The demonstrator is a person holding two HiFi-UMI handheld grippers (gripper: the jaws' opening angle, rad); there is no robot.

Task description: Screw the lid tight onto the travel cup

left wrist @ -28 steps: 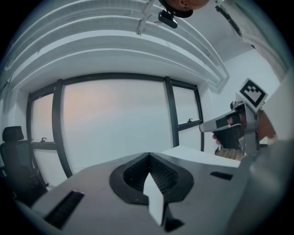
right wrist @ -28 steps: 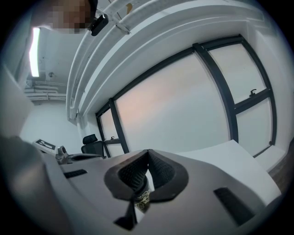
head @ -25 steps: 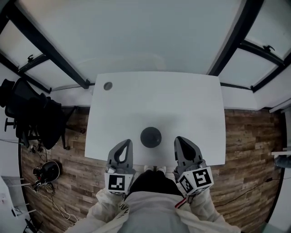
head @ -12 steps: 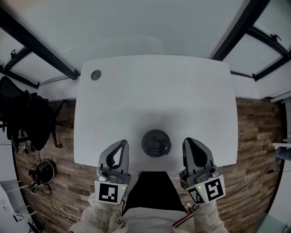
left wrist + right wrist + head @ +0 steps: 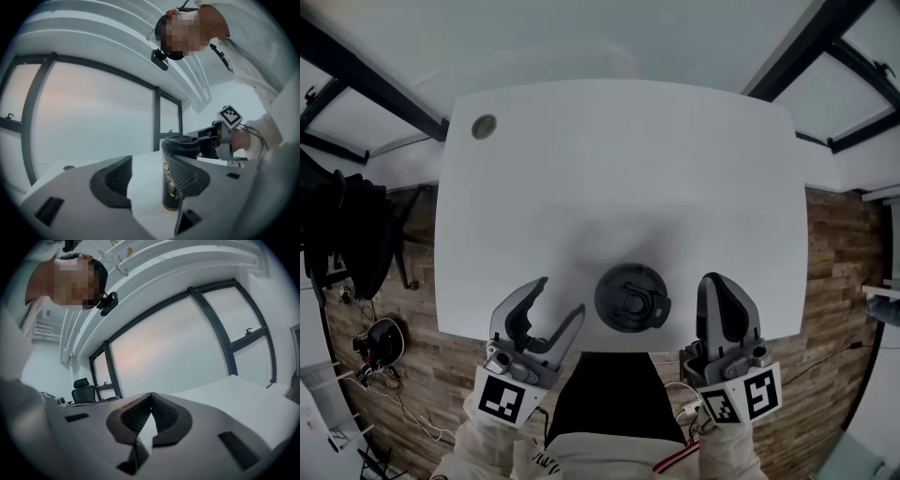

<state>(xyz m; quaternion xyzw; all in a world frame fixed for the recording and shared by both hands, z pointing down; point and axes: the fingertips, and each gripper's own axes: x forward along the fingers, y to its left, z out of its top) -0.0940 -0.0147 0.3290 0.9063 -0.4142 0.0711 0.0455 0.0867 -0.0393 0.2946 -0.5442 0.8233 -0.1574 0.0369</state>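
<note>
A black travel cup (image 5: 632, 297) with its black lid (image 5: 181, 143) on top stands upright near the front edge of the white table (image 5: 619, 178). My left gripper (image 5: 559, 296) is just left of the cup. Its jaws have just been opening and stand apart with nothing between them. In the left gripper view the cup (image 5: 169, 180) shows ahead, partly behind the right jaw, and gold print runs down its side. My right gripper (image 5: 722, 281) is to the right of the cup, shut and empty. The right gripper view shows its jaws (image 5: 151, 395) pressed together and no cup.
A small round grommet (image 5: 484, 126) sits at the table's far left corner. A black office chair (image 5: 347, 234) stands on the wooden floor (image 5: 848, 281) to the left. Dark window frames (image 5: 366, 84) run behind the table.
Both grippers have come down and forward to flank the cup at the table's front edge. The left jaws have opened from shut. The right jaws stay shut.
</note>
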